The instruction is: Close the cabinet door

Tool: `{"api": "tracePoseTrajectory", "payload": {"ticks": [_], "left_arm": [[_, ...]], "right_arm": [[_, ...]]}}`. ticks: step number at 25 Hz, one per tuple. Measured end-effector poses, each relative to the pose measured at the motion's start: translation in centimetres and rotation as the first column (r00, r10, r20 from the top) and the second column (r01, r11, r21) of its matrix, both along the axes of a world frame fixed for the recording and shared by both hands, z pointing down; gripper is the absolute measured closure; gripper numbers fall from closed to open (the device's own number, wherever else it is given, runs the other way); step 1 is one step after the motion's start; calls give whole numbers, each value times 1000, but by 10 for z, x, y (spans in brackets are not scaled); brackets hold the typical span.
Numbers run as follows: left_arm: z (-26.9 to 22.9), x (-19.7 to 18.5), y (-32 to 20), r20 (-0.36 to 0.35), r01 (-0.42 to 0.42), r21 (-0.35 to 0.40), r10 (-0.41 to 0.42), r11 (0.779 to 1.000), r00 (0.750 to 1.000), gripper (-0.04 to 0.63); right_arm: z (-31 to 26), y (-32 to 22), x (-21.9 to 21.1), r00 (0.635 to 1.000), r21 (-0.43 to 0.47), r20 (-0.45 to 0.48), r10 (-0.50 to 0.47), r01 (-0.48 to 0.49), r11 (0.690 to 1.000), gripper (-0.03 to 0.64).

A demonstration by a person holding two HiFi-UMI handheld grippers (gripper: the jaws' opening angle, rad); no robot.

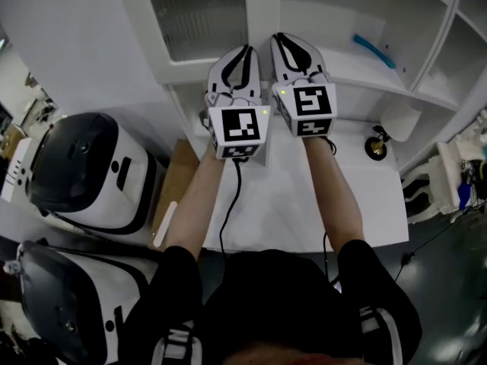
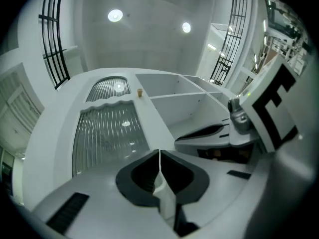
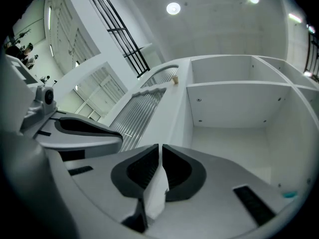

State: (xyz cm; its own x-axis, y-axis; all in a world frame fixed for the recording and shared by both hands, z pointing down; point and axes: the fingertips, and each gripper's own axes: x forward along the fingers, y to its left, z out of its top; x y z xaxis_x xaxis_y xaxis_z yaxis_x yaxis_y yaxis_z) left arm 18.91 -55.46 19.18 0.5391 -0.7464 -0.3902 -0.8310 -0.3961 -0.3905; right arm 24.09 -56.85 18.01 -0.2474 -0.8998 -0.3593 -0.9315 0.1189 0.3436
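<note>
- Forearms (image 1: 192, 204) reach over tabletop (image 1: 283, 198); L tool (image 1: 244, 50) & R tool (image 1: 284, 37) side by side.
- Both pinched together, empty.
- Cabinet door (image 1: 199, 14), far left, looks shut; prob done, so tools idle.

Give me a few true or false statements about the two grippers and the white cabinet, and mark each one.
1. The left gripper and the right gripper both have their fingers together. True.
2. The left gripper holds the door's edge. False: there is nothing between its fingers.
3. The cabinet door has a ribbed glass panel. True.
4. The blue object sits between the right gripper's fingers. False: it lies on a cabinet shelf.
</note>
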Motion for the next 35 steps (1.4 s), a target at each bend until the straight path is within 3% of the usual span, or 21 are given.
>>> {"api": "tracePoseTrajectory", "payload": {"ticks": [7, 11, 20, 25, 30, 35], "left_arm": [[51, 12, 23, 12, -67, -109, 68, 992, 998, 583], [80, 20, 38, 18, -124, -184, 130, 975, 991, 584], [148, 28, 71, -13, -170, -339, 177, 925, 984, 584], [179, 32, 93, -26, -195, -395, 201, 898, 979, 584], [203, 30, 113, -42, -170, -423, 169, 890, 985, 584], [227, 32, 129, -56, -171, -464, 163, 869, 985, 584]], "right_arm": [[50, 2, -4, 1000, -121, -20, -12, 9, 993, 589], [81, 9, -2, 1000, -179, 2, -26, 26, 983, 594], [147, 56, 11, 995, -264, 66, -75, 90, 960, 595], [184, 94, 27, 995, -322, 94, -19, 48, 945, 595], [216, 129, 35, 996, -363, 90, 11, 22, 931, 595], [235, 162, 43, 991, -350, 127, 51, -3, 937, 595]]}}
